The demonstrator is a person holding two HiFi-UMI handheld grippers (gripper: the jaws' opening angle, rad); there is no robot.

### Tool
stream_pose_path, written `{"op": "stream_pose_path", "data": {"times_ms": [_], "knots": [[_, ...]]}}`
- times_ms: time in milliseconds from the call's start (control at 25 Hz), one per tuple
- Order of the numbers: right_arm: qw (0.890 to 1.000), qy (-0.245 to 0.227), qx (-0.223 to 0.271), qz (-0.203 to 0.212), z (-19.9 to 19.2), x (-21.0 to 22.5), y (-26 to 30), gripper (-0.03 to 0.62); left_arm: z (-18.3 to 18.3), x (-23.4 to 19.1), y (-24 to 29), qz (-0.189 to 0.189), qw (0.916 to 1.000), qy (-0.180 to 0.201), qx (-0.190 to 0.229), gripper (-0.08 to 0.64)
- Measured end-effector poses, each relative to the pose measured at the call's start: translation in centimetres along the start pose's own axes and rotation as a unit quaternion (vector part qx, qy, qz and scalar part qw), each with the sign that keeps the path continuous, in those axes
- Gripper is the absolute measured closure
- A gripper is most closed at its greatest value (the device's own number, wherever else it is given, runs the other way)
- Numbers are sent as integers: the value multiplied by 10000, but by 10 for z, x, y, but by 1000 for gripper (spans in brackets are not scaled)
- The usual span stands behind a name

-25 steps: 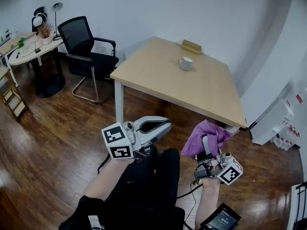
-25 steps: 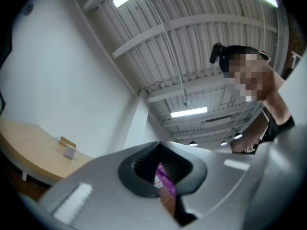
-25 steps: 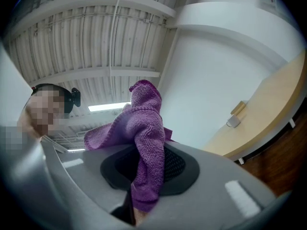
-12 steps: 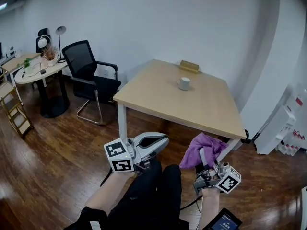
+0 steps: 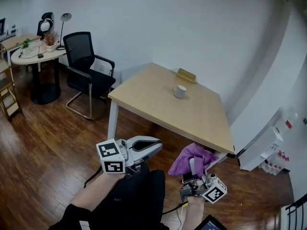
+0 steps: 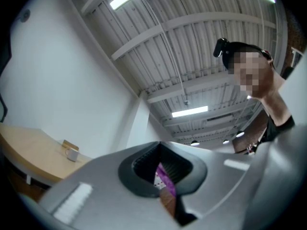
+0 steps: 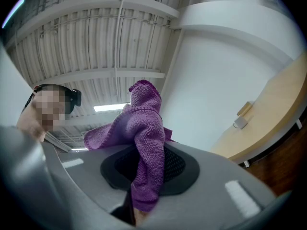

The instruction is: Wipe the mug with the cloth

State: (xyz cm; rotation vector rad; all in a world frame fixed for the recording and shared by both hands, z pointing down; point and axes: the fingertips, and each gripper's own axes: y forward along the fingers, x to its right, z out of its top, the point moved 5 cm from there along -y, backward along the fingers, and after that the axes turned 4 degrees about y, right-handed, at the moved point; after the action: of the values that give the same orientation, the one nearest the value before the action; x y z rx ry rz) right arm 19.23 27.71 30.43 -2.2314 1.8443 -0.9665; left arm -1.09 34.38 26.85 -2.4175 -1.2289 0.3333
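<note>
A white mug (image 5: 180, 91) stands on the far part of the wooden table (image 5: 153, 104); it also shows small in the left gripper view (image 6: 72, 153) and in the right gripper view (image 7: 240, 122). My right gripper (image 5: 192, 164) is shut on a purple cloth (image 5: 188, 159), which bunches above its jaws (image 7: 141, 143). My left gripper (image 5: 156, 147) is shut with nothing held, its jaws pointing right, level with my lap. Both grippers hang well short of the table's near edge.
A small tan box (image 5: 185, 75) lies behind the mug. A black office chair (image 5: 86, 66) stands left of the table, a round side table (image 5: 33, 56) with a lamp farther left. A white unit (image 5: 261, 150) sits by the right wall. Dark wooden floor lies between.
The head view has shifted, so the table and mug sit slightly left and lower in frame. Both grippers have dropped a little lower; the cloth stays in the right gripper.
</note>
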Motion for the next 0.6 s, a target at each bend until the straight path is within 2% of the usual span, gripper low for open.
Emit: {"op": "stream_pose_path", "data": {"times_ms": [400,600], "knots": [[9993,-345,113,76,2,-14,-14,518,-7,7,5,-65,10000,-12,-42,554],[9992,-364,98,97,3,-15,-17,518,-9,8,11,-77,9999,-2,-88,555]]}}
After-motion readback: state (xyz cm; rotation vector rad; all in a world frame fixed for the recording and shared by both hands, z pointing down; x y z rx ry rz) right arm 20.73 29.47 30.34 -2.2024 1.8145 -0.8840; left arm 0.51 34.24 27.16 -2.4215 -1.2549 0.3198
